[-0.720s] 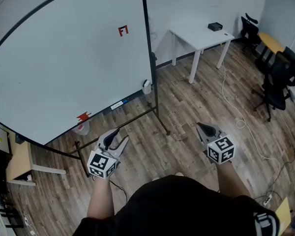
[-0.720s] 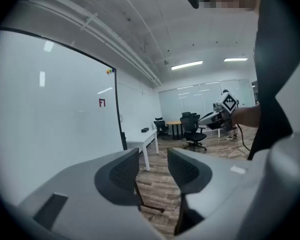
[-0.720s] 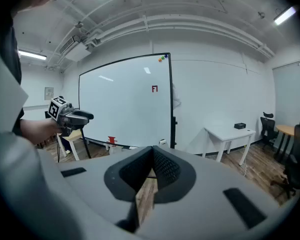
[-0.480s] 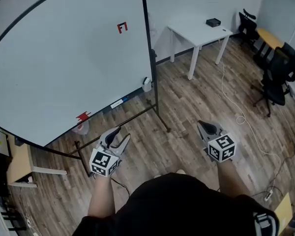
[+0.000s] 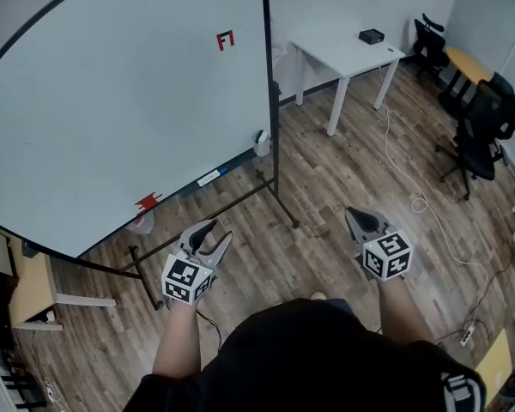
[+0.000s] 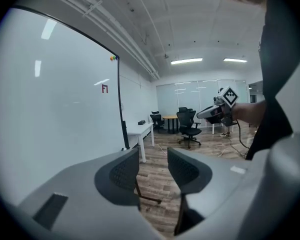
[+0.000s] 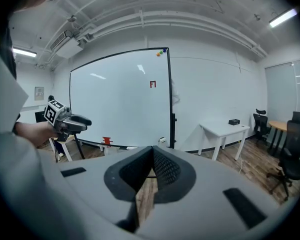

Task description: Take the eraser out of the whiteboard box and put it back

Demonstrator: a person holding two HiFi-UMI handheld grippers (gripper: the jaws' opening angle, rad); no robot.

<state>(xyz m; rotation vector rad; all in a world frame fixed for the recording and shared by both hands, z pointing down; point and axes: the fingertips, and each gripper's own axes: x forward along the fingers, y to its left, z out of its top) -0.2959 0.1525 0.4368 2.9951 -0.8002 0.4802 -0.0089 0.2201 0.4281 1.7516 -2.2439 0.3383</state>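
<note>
Item: eraser, not yet in hand; both grippers low in frame, short of the board.
Location: eraser not discernible. It is judged to sit in a holder on the lower edge of the whiteboard (image 5: 120,101), either the translucent tub (image 5: 141,224) at lower left under a red piece (image 5: 147,202), or the small white box (image 5: 260,143) at centre by the stand post; cannot tell which. Handling, judged: light, rigid back, soft felt face, not fragile; take it across the narrow hard sides. The left gripper (image 5: 216,230) has its jaws apart with nothing between them, near the tub. The right gripper (image 5: 357,220) has its jaws pressed together, empty, well apart from both holders.
</note>
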